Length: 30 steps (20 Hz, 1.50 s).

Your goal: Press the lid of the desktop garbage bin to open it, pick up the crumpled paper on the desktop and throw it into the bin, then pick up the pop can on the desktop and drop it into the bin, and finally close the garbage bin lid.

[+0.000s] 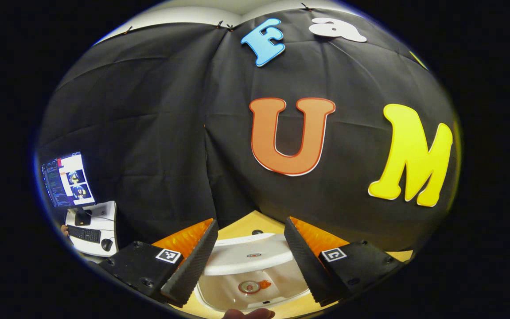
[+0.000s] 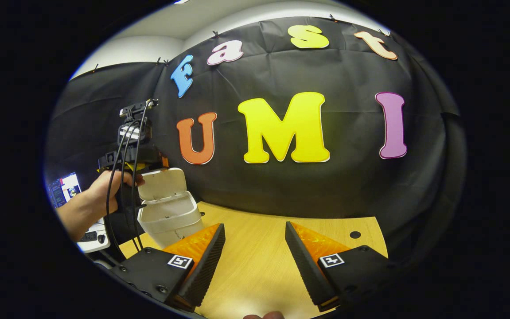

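Lab recording booth. Black cloth wall pinned up behind a wooden desktop. Lower left of the left gripper view: side desk with lit monitor, keyboard, mouse.

Pop can inside bin on desk

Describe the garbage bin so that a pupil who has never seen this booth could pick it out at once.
Start at the wooden desktop in front of the black cloth wall. At its left end, in the right gripper view, stands the garbage bin, beside a hand holding the left gripper. It is a small white box, its hinged lid tipped up open.
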Each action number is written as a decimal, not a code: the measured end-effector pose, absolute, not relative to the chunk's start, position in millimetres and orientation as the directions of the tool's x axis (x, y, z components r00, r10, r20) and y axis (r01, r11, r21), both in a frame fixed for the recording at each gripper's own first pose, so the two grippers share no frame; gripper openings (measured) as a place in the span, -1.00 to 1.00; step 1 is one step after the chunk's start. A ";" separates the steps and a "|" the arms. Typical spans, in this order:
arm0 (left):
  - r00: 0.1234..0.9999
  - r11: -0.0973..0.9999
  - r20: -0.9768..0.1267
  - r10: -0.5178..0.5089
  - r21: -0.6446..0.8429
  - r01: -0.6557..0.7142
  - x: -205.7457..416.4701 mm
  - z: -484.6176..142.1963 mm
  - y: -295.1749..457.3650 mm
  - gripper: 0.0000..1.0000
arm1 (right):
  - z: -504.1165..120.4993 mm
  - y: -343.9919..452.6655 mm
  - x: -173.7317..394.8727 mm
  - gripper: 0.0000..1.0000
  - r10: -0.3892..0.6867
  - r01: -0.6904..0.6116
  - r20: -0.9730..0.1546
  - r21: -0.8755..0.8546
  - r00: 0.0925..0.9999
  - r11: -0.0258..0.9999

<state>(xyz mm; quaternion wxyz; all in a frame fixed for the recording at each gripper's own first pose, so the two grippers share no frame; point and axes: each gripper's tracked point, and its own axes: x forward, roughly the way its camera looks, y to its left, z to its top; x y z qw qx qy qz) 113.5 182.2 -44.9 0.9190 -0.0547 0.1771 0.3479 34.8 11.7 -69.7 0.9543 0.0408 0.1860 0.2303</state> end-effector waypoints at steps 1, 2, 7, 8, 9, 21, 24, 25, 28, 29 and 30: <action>0.688 0.752 -0.388 0.613 0.019 -0.659 108.1 -60.8 177.5 0.97 | -71.3 9.6 31.6 0.76 0.456 -0.426 -0.342 0.163 0.822 0.890; 0.685 0.755 -0.402 0.608 0.026 -0.655 105.3 -71.2 174.8 0.98 | -73.3 7.7 30.3 0.76 0.457 -0.427 -0.345 0.163 0.820 0.889; 0.668 0.758 -0.453 0.590 0.023 -0.652 92.3 -107.5 166.3 0.99 | -81.6 0.3 25.5 0.77 0.452 -0.425 -0.367 0.156 0.813 0.892; 0.667 0.759 -0.455 0.590 0.029 -0.651 90.3 -112.2 165.4 0.98 | -82.6 0.4 25.9 0.76 0.452 -0.426 -0.371 0.155 0.811 0.891; 0.665 0.762 -0.458 0.589 0.042 -0.646 90.0 -116.1 163.7 1.00 | -82.4 0.8 23.4 0.77 0.453 -0.427 -0.372 0.154 0.810 0.891; 0.722 0.796 -0.366 0.588 0.104 -0.596 84.2 -139.9 154.9 1.00 | -93.3 24.6 25.5 0.76 0.474 -0.438 -0.381 0.182 0.794 0.880; 0.741 0.810 -0.346 0.575 0.113 -0.575 84.1 -142.2 155.3 0.99 | -98.5 32.6 27.2 0.77 0.477 -0.445 -0.387 0.174 0.789 0.878; 0.749 0.814 -0.342 0.568 0.098 -0.573 83.3 -143.3 155.5 0.97 | -99.5 36.2 26.6 0.77 0.482 -0.450 -0.388 0.176 0.786 0.876; 0.762 0.817 -0.313 0.567 0.096 -0.568 83.5 -144.4 154.9 0.98 | -101.6 42.9 22.2 0.77 0.491 -0.464 -0.391 0.168 0.779 0.870; 0.765 0.817 -0.307 0.566 0.085 -0.570 83.2 -145.5 154.4 0.97 | -103.1 42.6 21.9 0.77 0.491 -0.465 -0.393 0.165 0.778 0.870; 0.768 0.818 -0.301 0.565 0.081 -0.570 83.4 -145.0 153.6 0.97 | -104.0 42.2 21.5 0.77 0.490 -0.463 -0.395 0.168 0.777 0.870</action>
